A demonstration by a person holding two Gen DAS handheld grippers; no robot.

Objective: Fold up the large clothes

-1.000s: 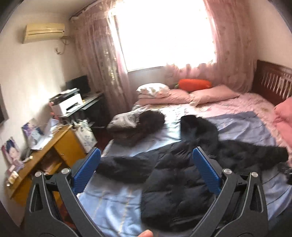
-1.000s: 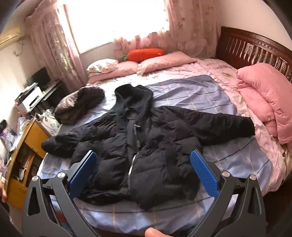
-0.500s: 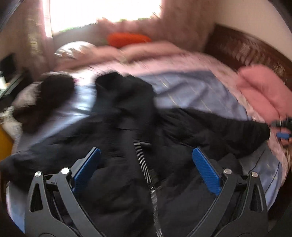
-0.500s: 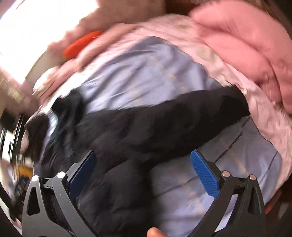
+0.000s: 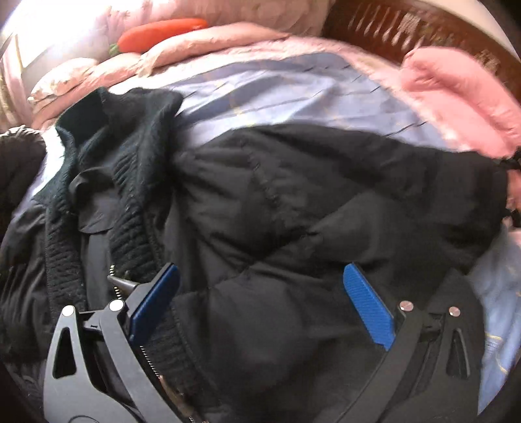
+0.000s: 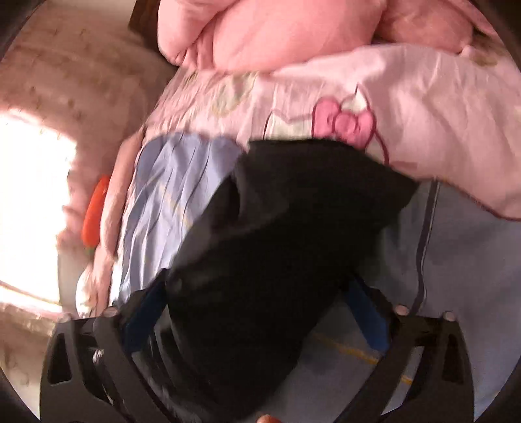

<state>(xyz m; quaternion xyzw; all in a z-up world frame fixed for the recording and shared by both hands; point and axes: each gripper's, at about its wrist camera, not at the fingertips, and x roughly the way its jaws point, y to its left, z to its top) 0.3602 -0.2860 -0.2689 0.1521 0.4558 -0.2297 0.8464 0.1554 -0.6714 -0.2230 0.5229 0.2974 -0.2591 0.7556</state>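
Note:
A black padded jacket (image 5: 276,211) lies spread face up on the bed, with its knitted collar (image 5: 130,182) at the upper left and its zip (image 5: 114,279) by my left finger. My left gripper (image 5: 260,293) hovers close over the jacket's front, open, with its blue pads (image 5: 368,309) wide apart and nothing pinched. In the right wrist view the jacket's sleeve (image 6: 276,244) runs between the fingers of my right gripper (image 6: 254,312). Its jaws are closing around the sleeve, and blur hides whether the pads press on it.
A lilac sheet (image 5: 276,91) covers the bed. A pink quilt (image 6: 293,32) is bunched beyond the sleeve cuff, before the dark wooden headboard (image 5: 374,22). An orange carrot-shaped pillow (image 5: 162,29) lies with the pillows. Another dark garment (image 5: 16,162) sits at the far left.
Both grippers dropped from a high view of the room down onto the jacket. The left came over its front, the right swung and rolled to the sleeve, and its jaws narrowed.

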